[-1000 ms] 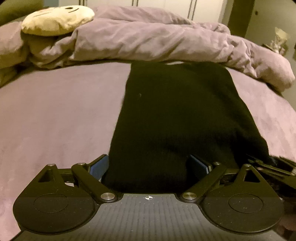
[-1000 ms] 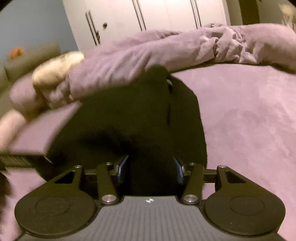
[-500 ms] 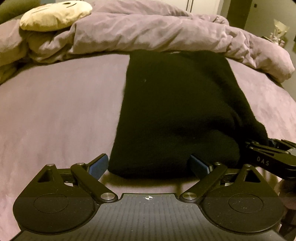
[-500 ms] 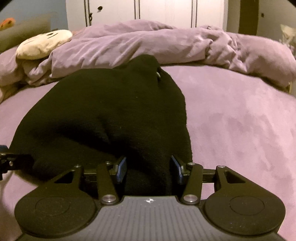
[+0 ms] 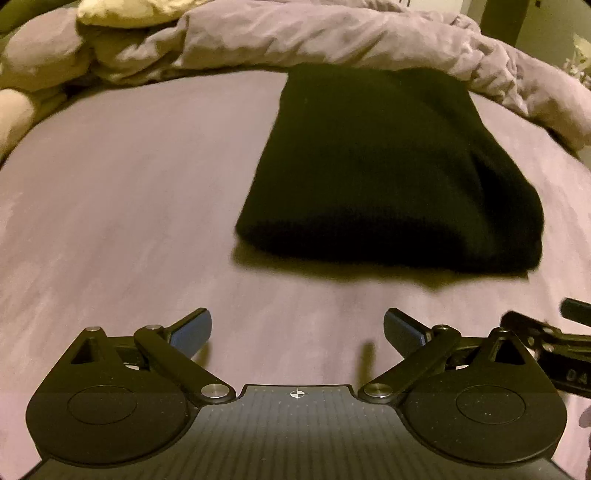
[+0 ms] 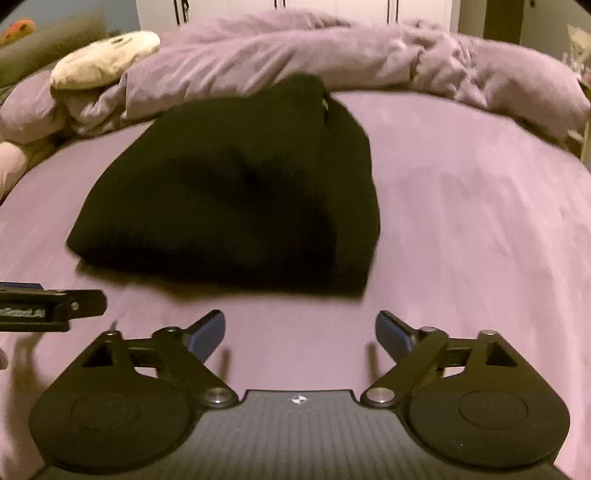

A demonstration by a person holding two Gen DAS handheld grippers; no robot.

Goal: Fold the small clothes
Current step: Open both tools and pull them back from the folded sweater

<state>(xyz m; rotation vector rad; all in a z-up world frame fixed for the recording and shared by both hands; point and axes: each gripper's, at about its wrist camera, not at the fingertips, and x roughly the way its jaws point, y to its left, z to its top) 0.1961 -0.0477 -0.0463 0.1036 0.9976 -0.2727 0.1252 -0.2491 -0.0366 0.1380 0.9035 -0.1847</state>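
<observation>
Bed sheet [image 5: 129, 206]: purple, carries the garment.
Black knit garment [image 5: 376, 177]: folded, lying flat near the duvet [image 5: 332, 33]; likely soft, light, limp; take it at a near corner.
Left gripper [image 5: 297, 330]: jaws spread, just widened, nothing between.
Right gripper [image 6: 299, 332]: jaws spread, just opened, nothing between.

Folded garment [image 5: 388, 177] on the bed sheet [image 5: 129, 206], rumpled duvet [image 5: 332, 33] behind it
</observation>
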